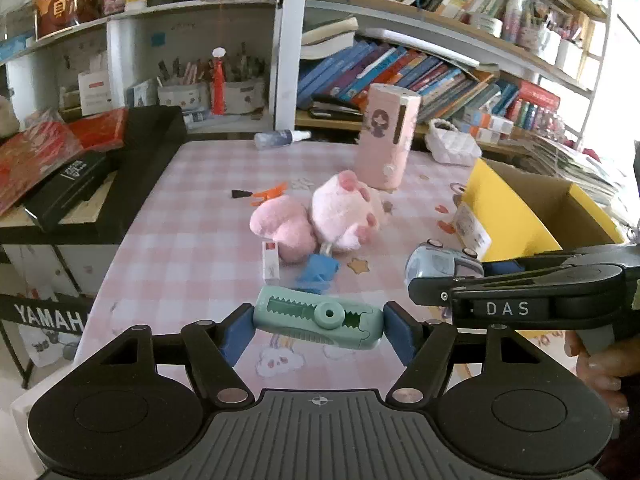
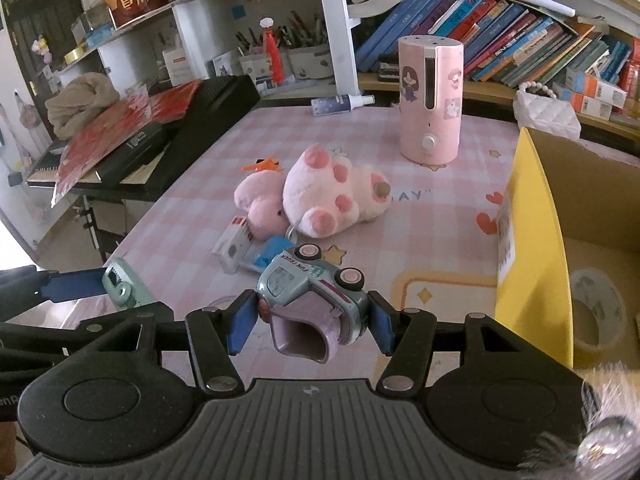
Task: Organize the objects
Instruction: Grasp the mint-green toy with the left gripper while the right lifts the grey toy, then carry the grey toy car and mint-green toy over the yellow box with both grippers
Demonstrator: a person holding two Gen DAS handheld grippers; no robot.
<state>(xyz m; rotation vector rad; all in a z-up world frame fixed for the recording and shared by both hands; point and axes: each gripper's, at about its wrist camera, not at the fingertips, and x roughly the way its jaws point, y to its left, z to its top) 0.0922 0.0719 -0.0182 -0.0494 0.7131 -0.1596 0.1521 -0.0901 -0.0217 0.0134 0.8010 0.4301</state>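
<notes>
Left wrist view first, going from the left edge across: a black keyboard (image 1: 132,168) sits beside the table with red packets (image 1: 36,160) piled on it. Then comes the pink checked tablecloth (image 1: 192,216), with a small orange clip (image 1: 269,194) near the middle and two pink plush toys (image 1: 320,216) lying touching each other. Just in front of them are a little white box (image 1: 271,261) and a blue piece (image 1: 318,270). Behind stands a pink humidifier (image 1: 387,136), upright. Up close, the left gripper (image 1: 318,326) is clamped on a mint green correction tape dispenser (image 1: 318,322), both blue pads pressing its ends, held clear above the cloth. Far right, a yellow cardboard box (image 1: 504,216) stands open.

Right wrist view, same order: the mint thing pokes in at the left edge, then the right gripper (image 2: 310,320) is closed on a pale blue toy truck (image 2: 312,292) tipped on its side, wheels up, off the table. The box on the right has a roll of tape (image 2: 596,312) lying inside.
</notes>
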